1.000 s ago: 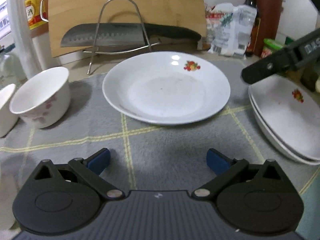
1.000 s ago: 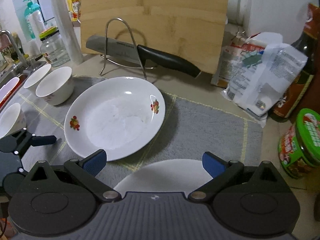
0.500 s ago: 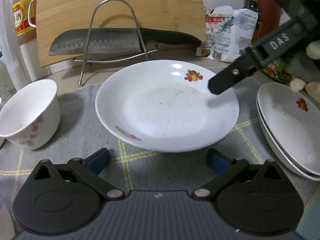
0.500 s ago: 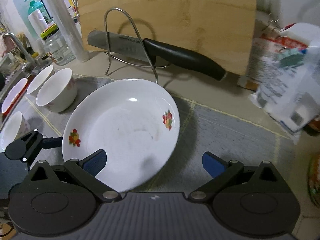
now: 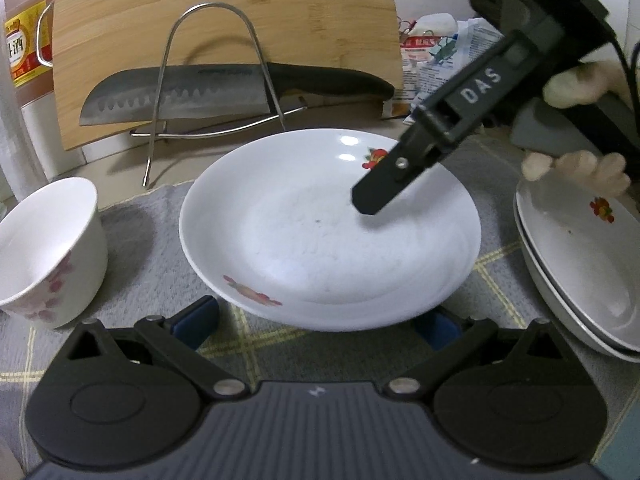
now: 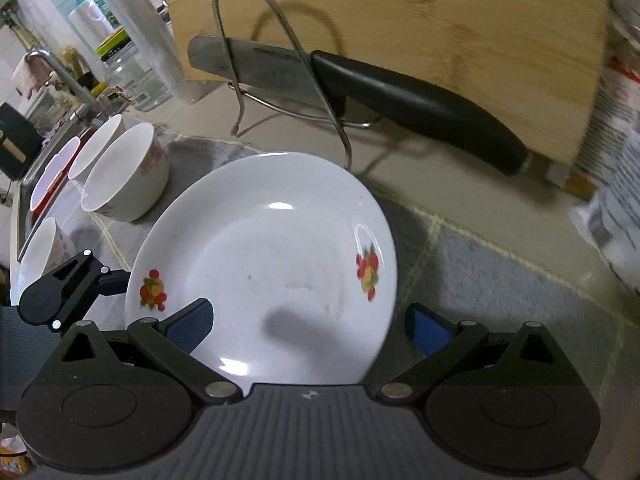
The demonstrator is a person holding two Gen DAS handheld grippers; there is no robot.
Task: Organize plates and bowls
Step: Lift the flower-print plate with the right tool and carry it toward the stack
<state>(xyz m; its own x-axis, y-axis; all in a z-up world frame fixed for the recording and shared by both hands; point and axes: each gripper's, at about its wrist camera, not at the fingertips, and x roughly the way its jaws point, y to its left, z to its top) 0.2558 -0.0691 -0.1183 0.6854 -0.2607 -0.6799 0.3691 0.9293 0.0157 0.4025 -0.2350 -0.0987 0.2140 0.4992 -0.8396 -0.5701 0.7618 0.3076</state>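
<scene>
a white plate (image 5: pixel 328 232) with fruit prints is seen at the centre of both views, resting on a grey mat (image 5: pixel 132 280). the left gripper (image 5: pixel 316 322) is held wide, its blue pads at either side of the plate's near rim, nothing gripped. the right gripper (image 6: pixel 308 326) is also spread wide, one finger hanging over the plate's inner face, the other beyond the rim on the mat side; whether any pad touches the plate cannot be told from these views.

a likely risk is judged here: with two tools at one plate, it could be pushed or tipped if both are closed at once, and a shallow bite on the glazed rim could be lost. a stack of plates (image 5: pixel 580 276) at the right edge of the left view is near and could be struck when the plate is carried across.

a bowl (image 5: pixel 48 248) stands at the left of the left view; more bowls are seen at the left of the right view, beside a sink. at the top of both frames a knife (image 5: pixel 224 92) rests in a wire rack (image 5: pixel 216 76) against a cutting board (image 5: pixel 224 20), just behind the plate's far rim, so a forward slide is blocked there. packets and a bottle are seen at the upper corners.
</scene>
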